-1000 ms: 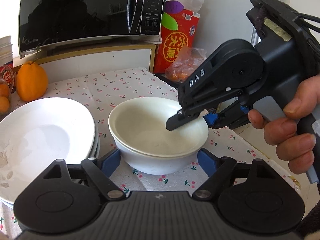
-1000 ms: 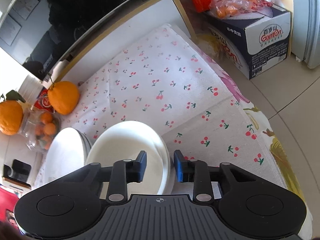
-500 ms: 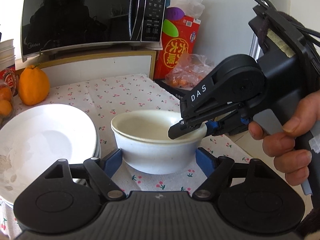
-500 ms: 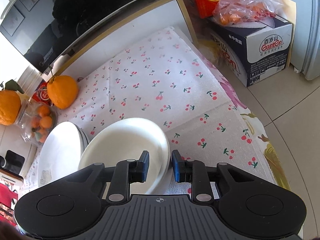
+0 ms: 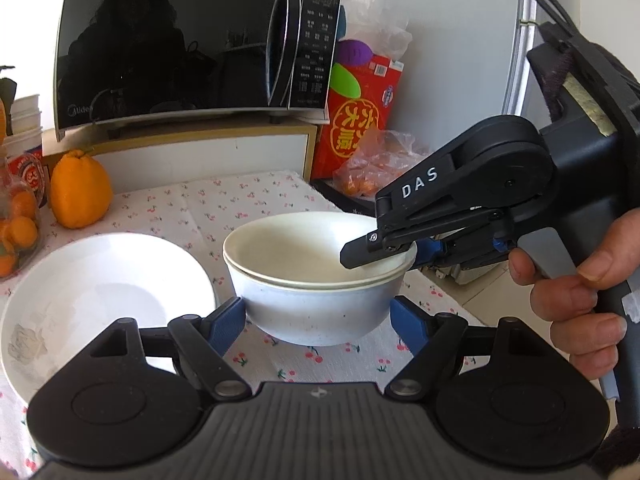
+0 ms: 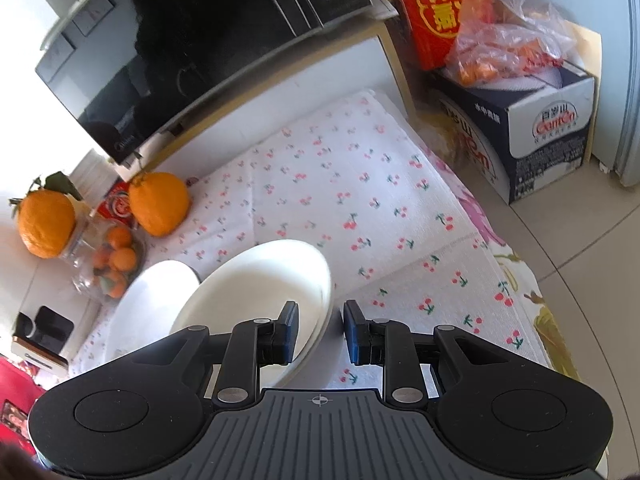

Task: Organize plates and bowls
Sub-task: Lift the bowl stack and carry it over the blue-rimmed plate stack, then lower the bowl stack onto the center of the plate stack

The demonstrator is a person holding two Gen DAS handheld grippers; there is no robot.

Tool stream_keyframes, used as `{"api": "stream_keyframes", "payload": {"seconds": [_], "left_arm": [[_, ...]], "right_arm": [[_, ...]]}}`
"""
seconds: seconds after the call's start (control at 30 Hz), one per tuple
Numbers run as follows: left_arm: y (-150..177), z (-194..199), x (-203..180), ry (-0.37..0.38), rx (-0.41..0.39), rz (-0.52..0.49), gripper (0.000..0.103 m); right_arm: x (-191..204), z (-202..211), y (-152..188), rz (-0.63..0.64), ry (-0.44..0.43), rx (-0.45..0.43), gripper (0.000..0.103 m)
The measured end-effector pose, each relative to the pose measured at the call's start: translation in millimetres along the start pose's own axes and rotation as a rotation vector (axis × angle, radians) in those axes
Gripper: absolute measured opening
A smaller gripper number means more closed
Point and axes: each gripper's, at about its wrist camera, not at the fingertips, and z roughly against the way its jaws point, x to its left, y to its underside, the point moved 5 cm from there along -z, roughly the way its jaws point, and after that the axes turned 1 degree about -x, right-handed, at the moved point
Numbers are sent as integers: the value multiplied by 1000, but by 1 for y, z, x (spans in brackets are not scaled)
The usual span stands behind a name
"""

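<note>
At the centre of the left wrist view two nested white bowls (image 5: 316, 280) sit on the tabletop (image 5: 240, 208), which is covered by a white cloth printed with small red cherries; the outer bowl is glossy ceramic with faint dark specks, the inner one a creamier matte white with its rim standing just above. The left claw (image 5: 318, 318) is spread wide, its blue rubbery pads flanking the lower bowl's rounded sides, whether touching I cannot tell. From the right of the frame the right claw (image 5: 386, 246), black ribbed plastic lettered "DAS", straddles the right rim of the bowls, one finger inside and one outside; in the right wrist view its gap (image 6: 321, 326) is narrow around the rim, though whether the pads press it I cannot tell. A hand (image 5: 576, 300) grips its grey trigger at right. Just left of the bowls lies a stack of shallow, smooth white plates (image 5: 100, 304), the top one smudged at its lower left. In the upper half stands a glossy black microwave (image 5: 192, 44) on a pale wooden stand; a knobbly orange citrus (image 5: 80, 192) rests at middle left, and a red carton (image 5: 360, 116) stands to the right of the microwave.
</note>
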Motion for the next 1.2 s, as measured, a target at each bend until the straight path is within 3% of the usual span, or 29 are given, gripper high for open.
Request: {"api": "stream_keyframes", "payload": {"seconds": [0.2,0.7,1.07,1.2], "left_arm": [[-10,15,10,-22,-7,2,77],[-37,43,49,-121,38,-124,77],[-24,39,99,-113,79,33,77],[-23,36,105,-118,80,15,77]], "right_arm": [[19,9,-9,12,-60,-52,24],[84,-1,-10,26,-187,-87,24],[125,-21,11,132,-163,-111,24],[130,-31,15,150,-153,-126,24]]}}
